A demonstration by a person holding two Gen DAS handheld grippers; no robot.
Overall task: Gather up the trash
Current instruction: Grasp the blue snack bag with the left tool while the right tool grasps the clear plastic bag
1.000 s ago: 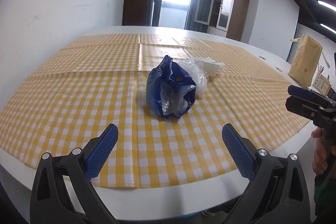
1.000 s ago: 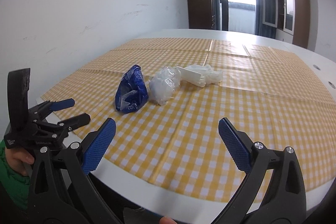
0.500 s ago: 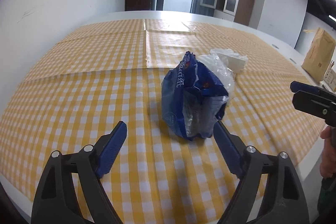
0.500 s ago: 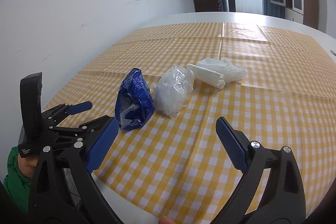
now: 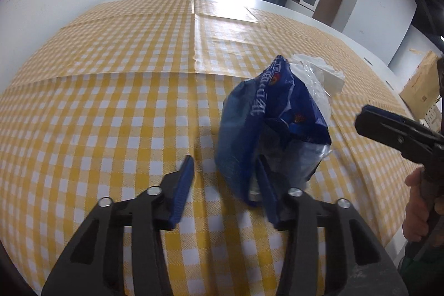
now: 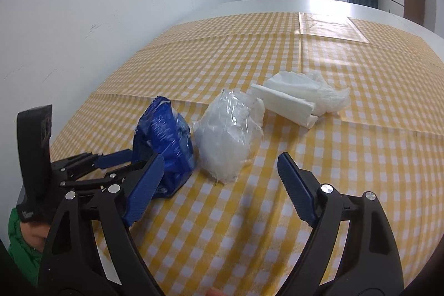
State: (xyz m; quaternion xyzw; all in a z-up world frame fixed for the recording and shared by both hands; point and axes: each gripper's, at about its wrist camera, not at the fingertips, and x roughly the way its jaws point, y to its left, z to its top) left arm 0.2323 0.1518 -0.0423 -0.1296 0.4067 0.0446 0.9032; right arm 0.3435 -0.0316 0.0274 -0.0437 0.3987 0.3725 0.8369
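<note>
A crumpled blue plastic bag (image 5: 266,129) stands on the yellow checked tablecloth (image 5: 111,107); it also shows in the right wrist view (image 6: 166,140). My left gripper (image 5: 226,185) is half closed around the bag's near lower edge, its right finger against the bag, not clamped. It appears in the right wrist view (image 6: 119,161) at the bag. A clear plastic wad (image 6: 230,135) lies beside the bag, and white wrappers (image 6: 299,99) lie farther back. My right gripper (image 6: 219,185) is open and empty, low over the cloth in front of the clear wad.
The white table edge (image 6: 33,179) runs close on the near left side. A white wall stands left of the table. A brown paper bag (image 5: 421,85) stands off the far right. Cabinets and a doorway are at the back.
My left gripper has moved forward to the blue bag and its jaws have narrowed around the bag's near edge. My right gripper has moved forward and lower toward the clear wad.
</note>
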